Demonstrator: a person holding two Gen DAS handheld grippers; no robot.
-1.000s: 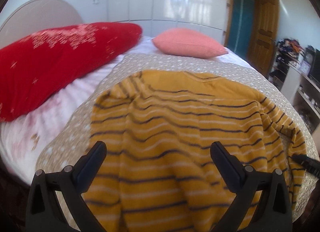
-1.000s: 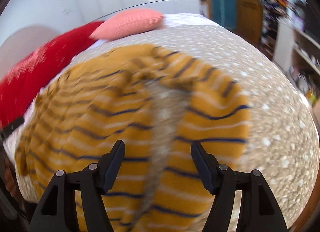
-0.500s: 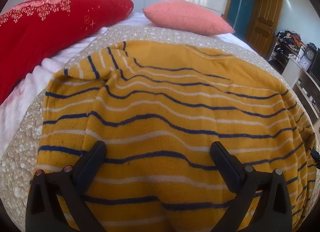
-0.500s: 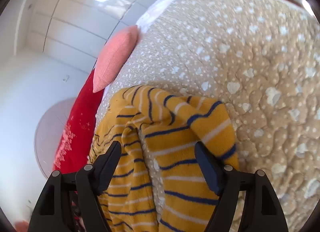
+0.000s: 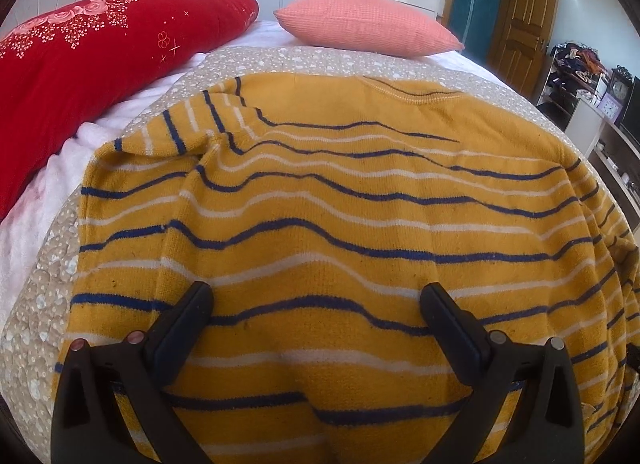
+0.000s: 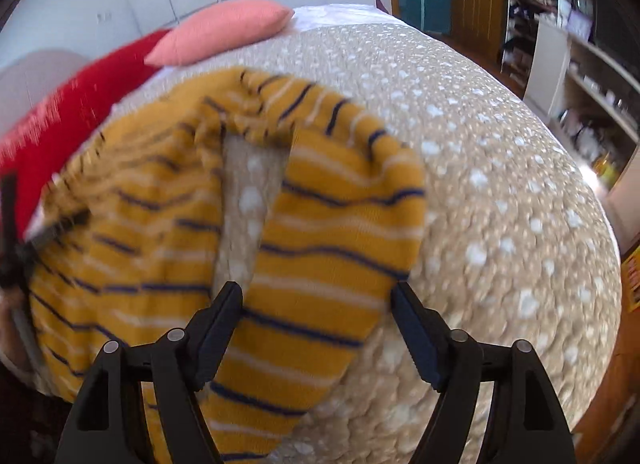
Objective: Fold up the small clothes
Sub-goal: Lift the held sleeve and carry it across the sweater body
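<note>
A mustard-yellow knitted sweater with navy and white stripes (image 5: pixel 352 223) lies spread on the beige quilted bedspread with white spots (image 5: pixel 320 57) that covers the bed. In the left wrist view it fills the middle of the picture, neckline toward 12 o'clock, one sleeve folded in across the body at about 10 o'clock.

The left gripper (image 5: pixel 316 304) hangs over the lower part of the sweater with its jaws standing wide apart. Its black fingers (image 5: pixel 184 328) show against the striped knit, but nothing is pinched between them, and whether the tips touch the cloth cannot be told.

The right gripper (image 6: pixel 316 304) sits over the other sleeve, which runs from 12 o'clock down toward 6 o'clock in a blurred right wrist view, a strip of bedspread showing between sleeve and body. Its jaws are closing, with the sleeve lying between them; the pads are spread about as wide as the sleeve and do not clearly press on it.

Beyond the sweater, a long red pillow with a floral pattern (image 5: pixel 88 63) lies at 10 o'clock and a salmon-pink textured cushion (image 5: pixel 368 27) at 12 o'clock.
</note>
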